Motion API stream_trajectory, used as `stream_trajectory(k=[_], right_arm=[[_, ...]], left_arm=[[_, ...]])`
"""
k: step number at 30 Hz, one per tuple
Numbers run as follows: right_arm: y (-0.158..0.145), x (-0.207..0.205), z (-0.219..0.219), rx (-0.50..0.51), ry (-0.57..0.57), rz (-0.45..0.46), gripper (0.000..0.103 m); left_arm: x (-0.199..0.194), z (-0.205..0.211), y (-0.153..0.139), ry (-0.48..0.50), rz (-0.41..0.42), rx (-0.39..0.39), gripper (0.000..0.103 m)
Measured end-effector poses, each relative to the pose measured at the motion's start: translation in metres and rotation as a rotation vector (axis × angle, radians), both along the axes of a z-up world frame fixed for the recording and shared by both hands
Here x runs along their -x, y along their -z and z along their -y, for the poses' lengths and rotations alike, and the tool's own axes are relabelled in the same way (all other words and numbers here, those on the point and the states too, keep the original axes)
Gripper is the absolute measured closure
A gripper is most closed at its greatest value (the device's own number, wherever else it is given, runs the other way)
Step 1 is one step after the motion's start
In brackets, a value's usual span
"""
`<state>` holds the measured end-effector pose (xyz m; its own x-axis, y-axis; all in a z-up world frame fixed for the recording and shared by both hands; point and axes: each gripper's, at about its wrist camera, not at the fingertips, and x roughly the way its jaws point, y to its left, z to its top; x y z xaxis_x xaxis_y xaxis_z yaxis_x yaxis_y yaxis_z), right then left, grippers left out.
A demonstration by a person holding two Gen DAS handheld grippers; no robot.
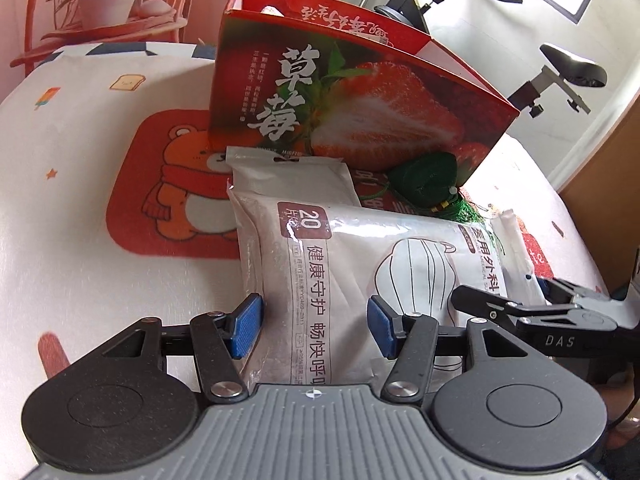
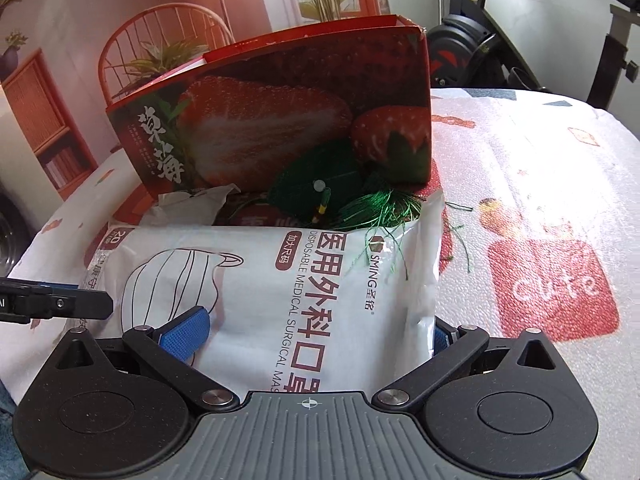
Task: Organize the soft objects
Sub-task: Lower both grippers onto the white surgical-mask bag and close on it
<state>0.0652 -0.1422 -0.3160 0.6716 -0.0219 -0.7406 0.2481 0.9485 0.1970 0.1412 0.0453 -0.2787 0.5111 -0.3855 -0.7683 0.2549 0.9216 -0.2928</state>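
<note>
White mask pack between half-spread left fingers and wide right fingers, grip unclear.

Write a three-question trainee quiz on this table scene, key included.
1. True or false: the mask pack lies between the fingers of both the left gripper and the right gripper.
2. What colour is the tasselled pouch? A) green B) blue C) yellow
3. Fill in: the upright box behind the pack shows a cut ____.

Key: 1 true; 2 A; 3 strawberry
</note>
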Motion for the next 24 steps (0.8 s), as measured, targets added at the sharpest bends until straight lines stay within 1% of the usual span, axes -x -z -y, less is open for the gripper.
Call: stream_trajectory(k=[2, 5, 8, 12, 16, 19, 21, 22, 24], right_arm=[[0.0, 0.004, 0.0, 0.001, 0.0, 0.005, 0.0], [-0.001, 0.01, 0.003, -0.024, 0.007, 0.019, 0.0], [-0.001, 0.013, 0.005, -0.038, 0.01, 0.026, 0.0], [-0.001, 0.012, 0.001, -0.014, 0.008, 0.018, 0.0], [0.0, 0.012, 0.0, -0.004, 0.009, 0.024, 0.0], [0.001, 0.012, 0.0, 0.0, 0.014, 0.028, 0.0], [0.001, 0.012, -0.001, 0.007, 0.012, 0.026, 0.0], [0.001, 0.012, -0.001, 0.01, 0.011, 0.025, 0.0], [0.001, 0.012, 0.0, 0.009, 0.01, 0.026, 0.0]], left_arm=[[0.002, -0.003, 0.002, -0.008, -0.005, 0.014, 0.044], [0.006, -0.005, 0.004, -0.015, -0.007, 0.023, 0.044], [0.006, -0.004, 0.006, -0.02, -0.011, 0.015, 0.044], [0.005, -0.008, 0.01, -0.039, -0.03, 0.029, 0.043], [0.004, -0.01, 0.012, -0.054, -0.035, 0.042, 0.039], [0.004, -0.008, 0.013, -0.036, -0.031, 0.046, 0.028], [0.005, -0.004, 0.014, -0.018, -0.035, 0.054, 0.003], [0.005, -0.002, 0.015, -0.013, -0.038, 0.052, 0.0], [0.007, 0.004, 0.016, -0.005, -0.027, 0.025, 0.0]])
